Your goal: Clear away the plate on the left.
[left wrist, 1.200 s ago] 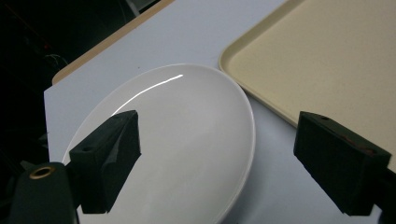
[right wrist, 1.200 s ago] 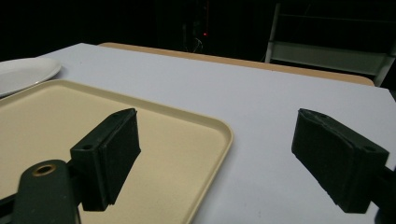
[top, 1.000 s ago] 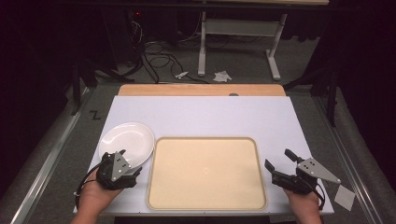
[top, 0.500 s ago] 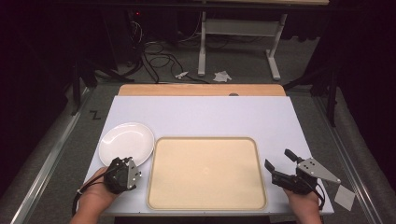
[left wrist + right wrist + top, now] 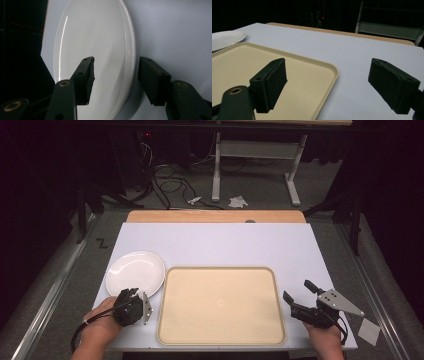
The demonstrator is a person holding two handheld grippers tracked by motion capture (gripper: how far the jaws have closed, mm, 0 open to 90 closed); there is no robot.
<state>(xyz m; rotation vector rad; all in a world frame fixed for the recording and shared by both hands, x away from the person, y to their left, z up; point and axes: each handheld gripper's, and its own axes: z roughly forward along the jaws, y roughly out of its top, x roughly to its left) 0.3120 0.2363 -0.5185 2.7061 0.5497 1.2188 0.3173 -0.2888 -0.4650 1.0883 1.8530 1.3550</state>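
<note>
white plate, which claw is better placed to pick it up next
Left. The left claw is open with the white plate rim between its jaws; the right claw sits beyond the tray.

From here I see a glossy white plate [image 5: 135, 272], a plain beige tray [image 5: 220, 306] — both on a pale lavender-white table [image 5: 225, 242] — and black grippers.

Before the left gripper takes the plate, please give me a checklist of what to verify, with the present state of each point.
1. Left gripper open: ok.
2. Plate rim between its jaws: ok, one jaw over the plate, one outside.
3. Jaws touching the rim: cannot tell.
4. Tray empty to receive the plate: ok.
5. Right gripper open and apart from the tray: ok.
6. Plate flat on the table: ok.
</note>
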